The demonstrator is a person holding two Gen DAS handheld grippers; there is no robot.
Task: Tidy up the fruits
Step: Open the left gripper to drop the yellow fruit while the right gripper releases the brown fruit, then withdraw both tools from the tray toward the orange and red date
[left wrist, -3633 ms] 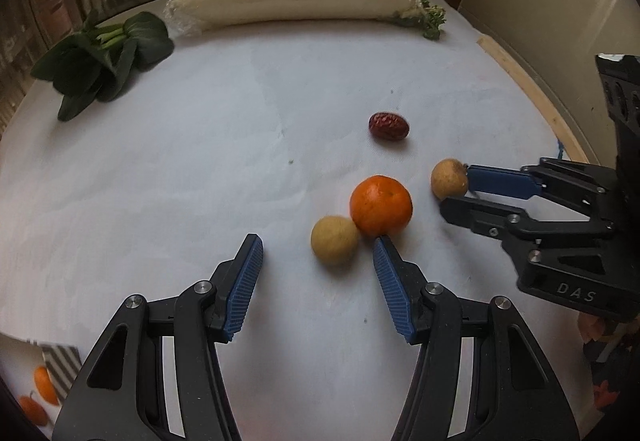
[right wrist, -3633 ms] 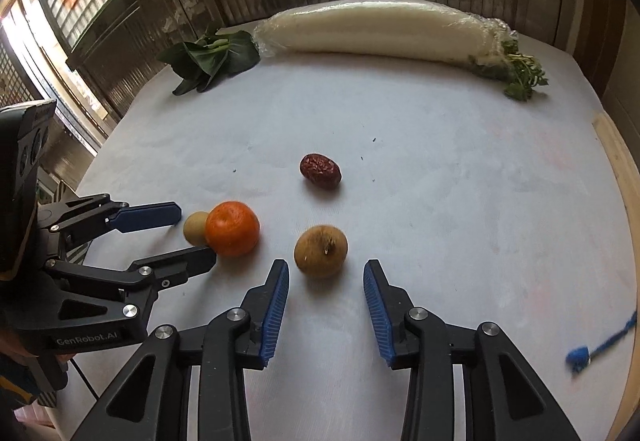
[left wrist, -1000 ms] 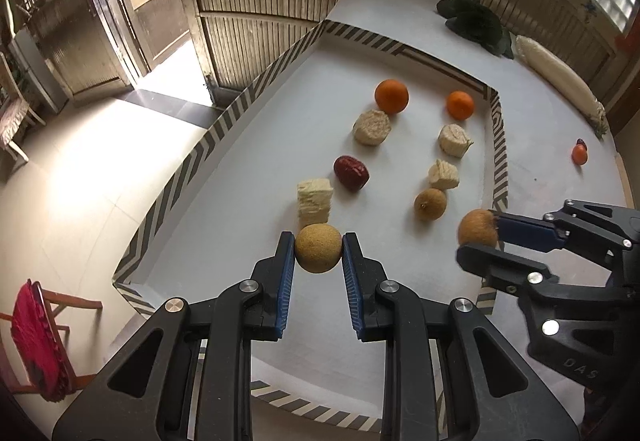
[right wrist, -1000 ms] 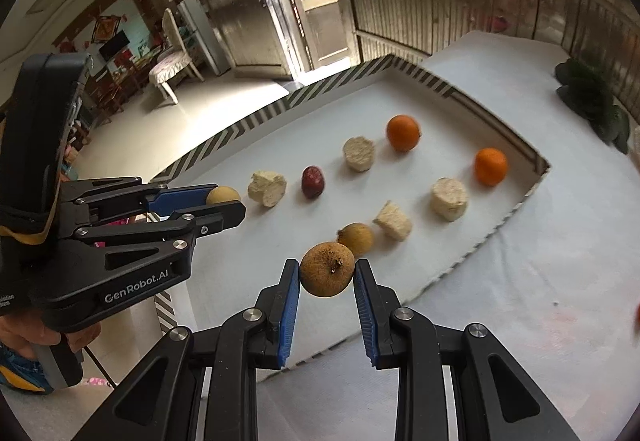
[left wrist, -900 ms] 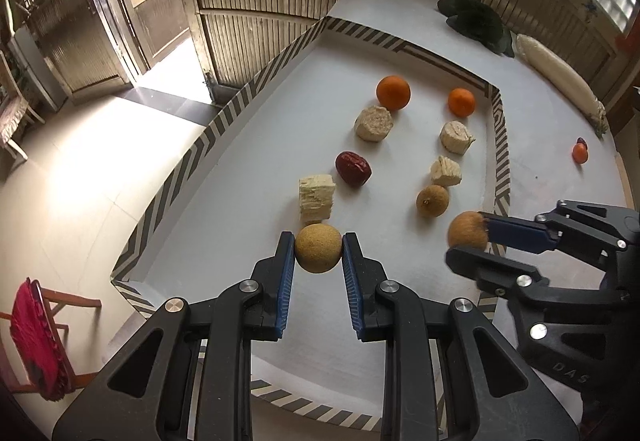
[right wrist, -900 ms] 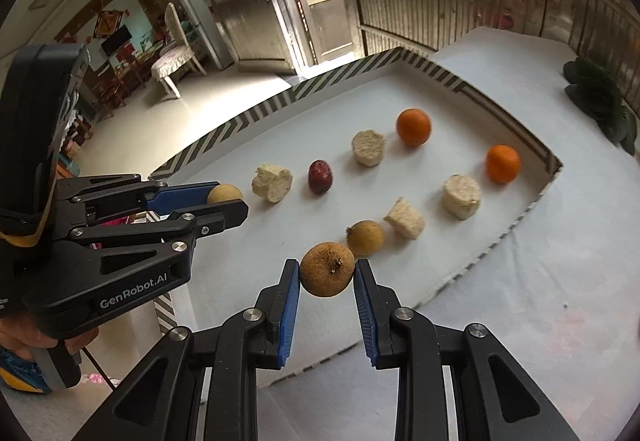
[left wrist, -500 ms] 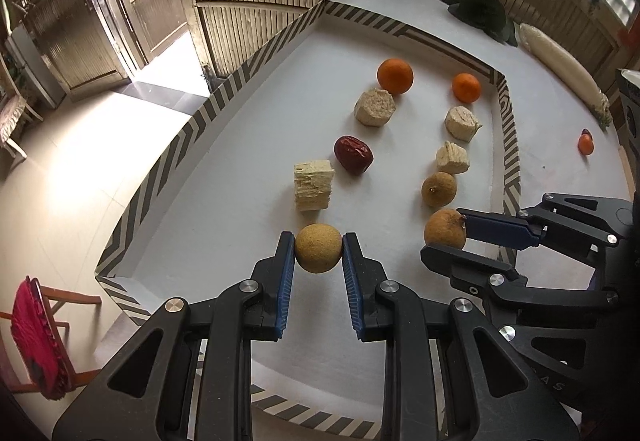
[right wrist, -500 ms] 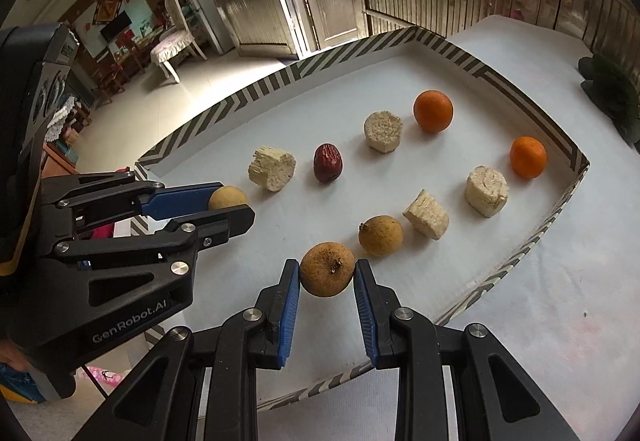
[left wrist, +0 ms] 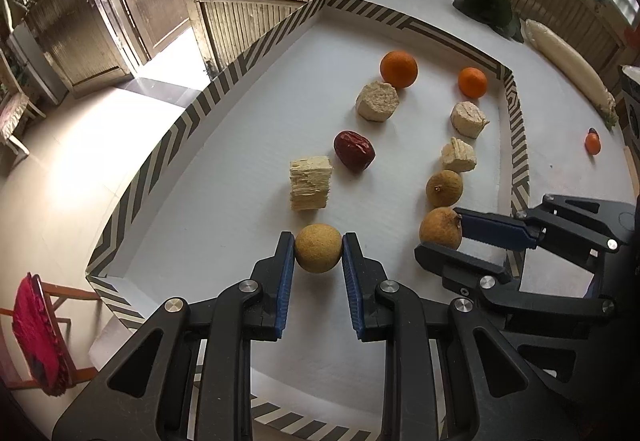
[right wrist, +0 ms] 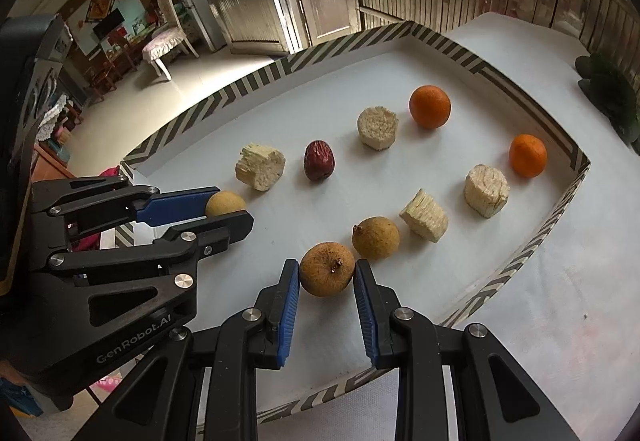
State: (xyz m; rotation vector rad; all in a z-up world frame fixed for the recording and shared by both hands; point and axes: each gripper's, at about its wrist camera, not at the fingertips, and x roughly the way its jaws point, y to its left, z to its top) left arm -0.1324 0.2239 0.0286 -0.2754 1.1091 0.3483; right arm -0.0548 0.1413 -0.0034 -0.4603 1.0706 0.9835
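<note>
I look down on the white table (left wrist: 560, 169), with the striped tray (left wrist: 168, 137) taking up most of it. My left gripper (left wrist: 318, 255) and right gripper (right wrist: 326, 279) both reach over the tray's near end. At the table's far edge lies a long radish (left wrist: 568, 59) beside dark greens (left wrist: 484, 3). Inside the tray, two rows run away from me. The left row has a pale block (left wrist: 311, 183), a red date (left wrist: 354, 151), a round chunk (left wrist: 377, 101) and an orange (left wrist: 399, 64). The right row has a brown longan (right wrist: 376, 237), a ribbed wedge (right wrist: 425, 221), a pale cylinder (right wrist: 486, 191) and a second orange (right wrist: 528, 155). My left gripper pinches a smooth yellow longan (left wrist: 318, 248) between its blue pads, just short of the pale block. My right gripper pinches a rougher, darker longan (right wrist: 327, 269), just beside the brown one; I can't tell whether either held fruit touches the tray floor. Out on the table sits a small orange fruit (left wrist: 592, 143), something dark behind it.
</note>
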